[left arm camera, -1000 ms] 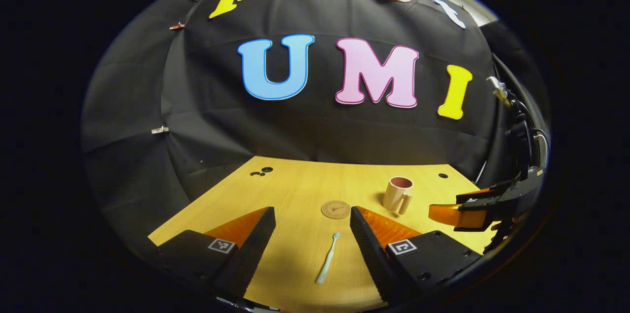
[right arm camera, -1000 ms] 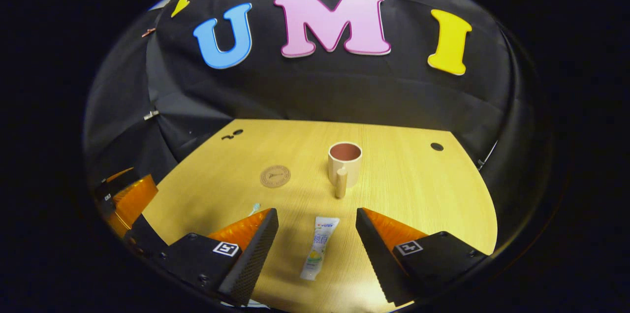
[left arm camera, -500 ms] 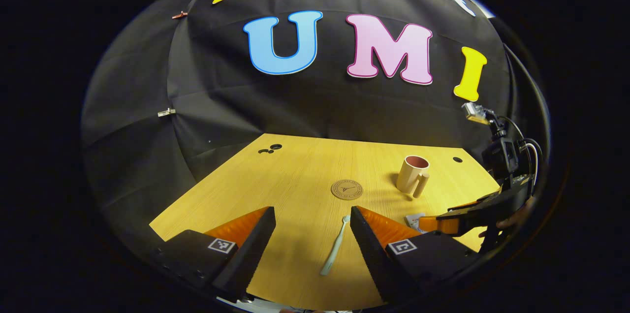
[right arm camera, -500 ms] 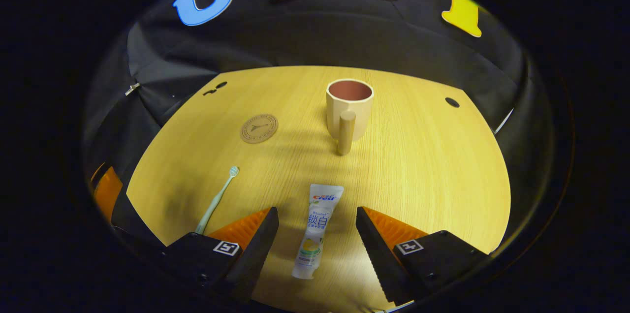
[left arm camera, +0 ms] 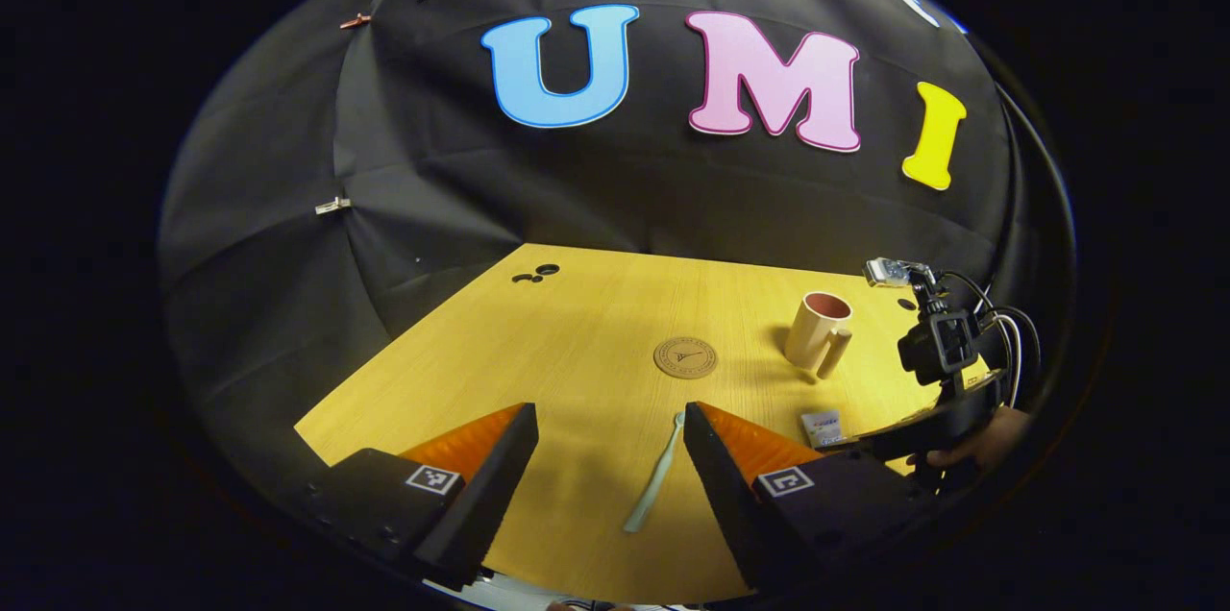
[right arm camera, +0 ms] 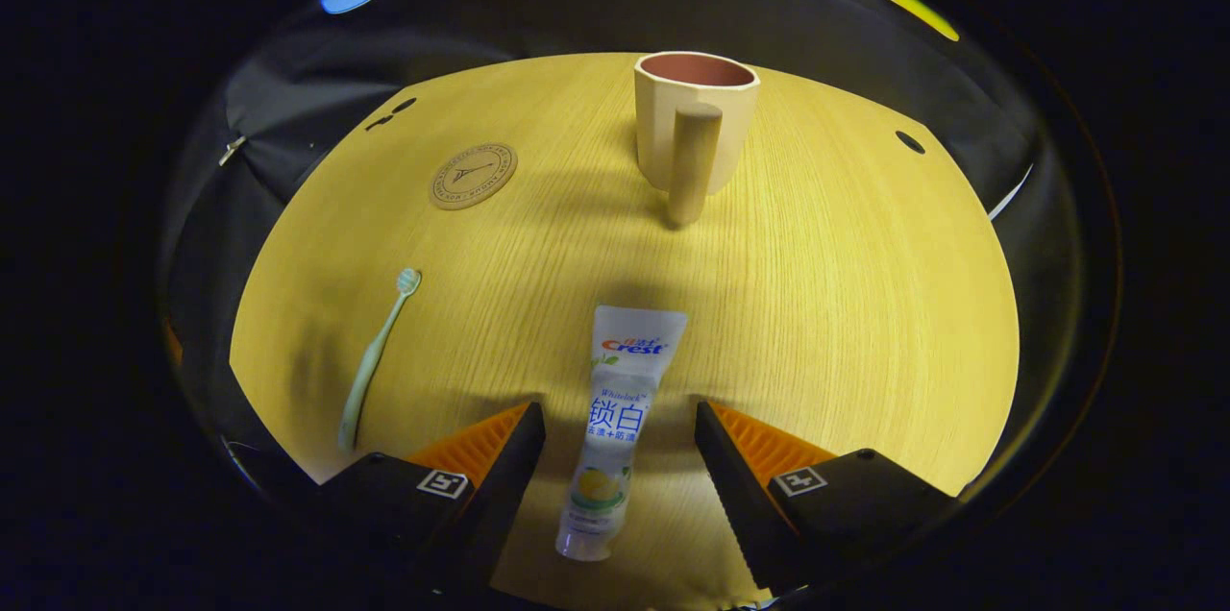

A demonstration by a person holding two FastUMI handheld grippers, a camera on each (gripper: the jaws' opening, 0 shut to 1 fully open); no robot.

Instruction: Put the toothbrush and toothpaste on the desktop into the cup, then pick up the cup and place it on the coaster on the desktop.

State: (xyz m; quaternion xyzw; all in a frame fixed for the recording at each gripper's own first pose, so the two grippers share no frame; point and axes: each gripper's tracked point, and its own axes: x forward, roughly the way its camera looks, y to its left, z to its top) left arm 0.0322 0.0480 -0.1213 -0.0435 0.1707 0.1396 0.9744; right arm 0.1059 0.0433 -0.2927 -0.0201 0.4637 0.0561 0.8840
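Printed label, lettering plus fruit picture, is seen on toothpaste [right arm camera: 617,400] tube; wording not read off. Emblem ringed by lettering is stamped on coaster [right arm camera: 473,176], too small to be made out. Square black-and-white coded markers are carried on right gripper [right arm camera: 620,411] and left gripper [left arm camera: 610,411].

We see a pale wood-grain worktop [right arm camera: 846,304], a beige cup [right arm camera: 694,121] with reddish-brown inside, a mint toothbrush [right arm camera: 375,356], a white toothpaste [right arm camera: 615,419] and a brown coaster [right arm camera: 473,176].

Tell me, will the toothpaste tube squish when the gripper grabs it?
Probably: the white plastic toothpaste tube looks soft, so it may dent between the open right gripper. Lying flat on the wooden desktop, it likely won't roll.
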